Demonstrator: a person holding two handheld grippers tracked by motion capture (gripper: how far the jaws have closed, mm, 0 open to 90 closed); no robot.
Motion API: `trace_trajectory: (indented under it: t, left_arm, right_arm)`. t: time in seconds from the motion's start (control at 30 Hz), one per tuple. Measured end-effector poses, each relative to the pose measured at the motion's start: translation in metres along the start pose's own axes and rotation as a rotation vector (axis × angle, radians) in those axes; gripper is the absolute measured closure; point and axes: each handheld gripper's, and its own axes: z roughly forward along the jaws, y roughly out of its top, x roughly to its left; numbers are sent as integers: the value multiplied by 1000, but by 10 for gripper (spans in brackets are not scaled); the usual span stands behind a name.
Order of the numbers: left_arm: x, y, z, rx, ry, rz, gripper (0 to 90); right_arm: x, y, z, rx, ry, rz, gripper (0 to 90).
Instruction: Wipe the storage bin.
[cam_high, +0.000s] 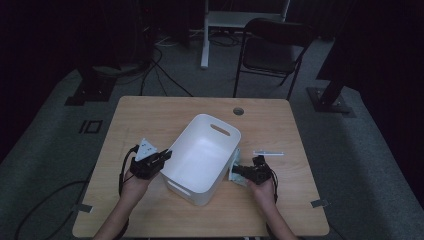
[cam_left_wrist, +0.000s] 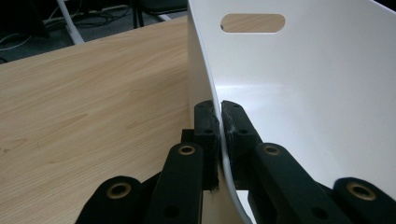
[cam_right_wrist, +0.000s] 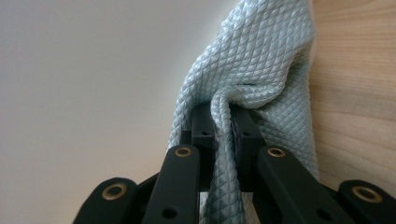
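A white plastic bin (cam_high: 202, 155) with slot handles sits in the middle of the wooden table (cam_high: 150, 115). My left gripper (cam_high: 167, 154) is shut on the bin's left rim; in the left gripper view the thin white wall (cam_left_wrist: 223, 140) is pinched between the pads of that gripper (cam_left_wrist: 219, 116). My right gripper (cam_high: 235, 170) is shut on a pale blue-grey quilted cloth (cam_high: 235, 167) pressed against the bin's right outer wall. In the right gripper view the cloth (cam_right_wrist: 252, 60) bunches between the jaws of the gripper (cam_right_wrist: 223, 121), with the white bin wall (cam_right_wrist: 93, 84) at the left.
A small pale stick-like object (cam_high: 268, 153) lies on the table right of the bin. A round cable hole (cam_high: 238, 111) sits near the table's far edge. Beyond the table stand a black folding chair (cam_high: 272, 50) and a white desk leg (cam_high: 205, 40).
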Motion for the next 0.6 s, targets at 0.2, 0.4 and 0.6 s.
trace_trajectory:
  t: [0.2,0.4,0.6]
  left_arm:
    - [0,0,0,-2,4,-7,859]
    - [-1,0,0,2,20,-10,860]
    - [-2,0,0,4,28,-14,861]
  right_arm:
    - [-6,-3,9,38,-31,17,830]
    - [-4,-3,8,43,-31,24,831]
    - [16,2,-11,-7,29,-32,830]
